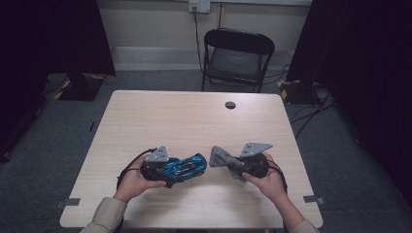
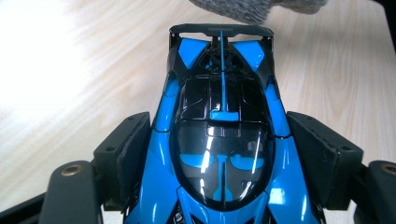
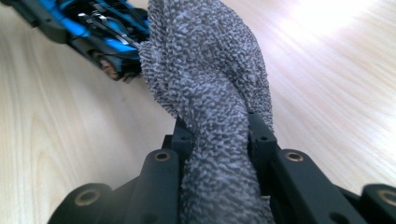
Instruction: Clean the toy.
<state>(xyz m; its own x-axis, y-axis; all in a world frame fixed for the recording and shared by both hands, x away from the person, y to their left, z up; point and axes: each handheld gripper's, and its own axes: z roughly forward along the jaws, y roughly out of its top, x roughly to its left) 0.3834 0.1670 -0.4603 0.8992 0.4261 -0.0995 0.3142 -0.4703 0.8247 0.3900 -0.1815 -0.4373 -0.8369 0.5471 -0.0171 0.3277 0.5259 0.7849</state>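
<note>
Near the table's [image 1: 145, 111] front edge, the left gripper [image 2: 219, 154] clamps the blue toy car [image 2: 219, 140] while the right gripper [image 3: 219, 140] pinches a grey cloth [image 3: 210, 84]; a hard wipe could twist the car loose.

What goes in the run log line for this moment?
left gripper: shut on toy car | right gripper: shut on grey cloth | cloth near car's rear, contact unclear | over table

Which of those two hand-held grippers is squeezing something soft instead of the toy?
The right gripper: its jaws pinch a bunched grey cloth. The left gripper instead clamps the sides of a hard blue and black toy car.
</note>
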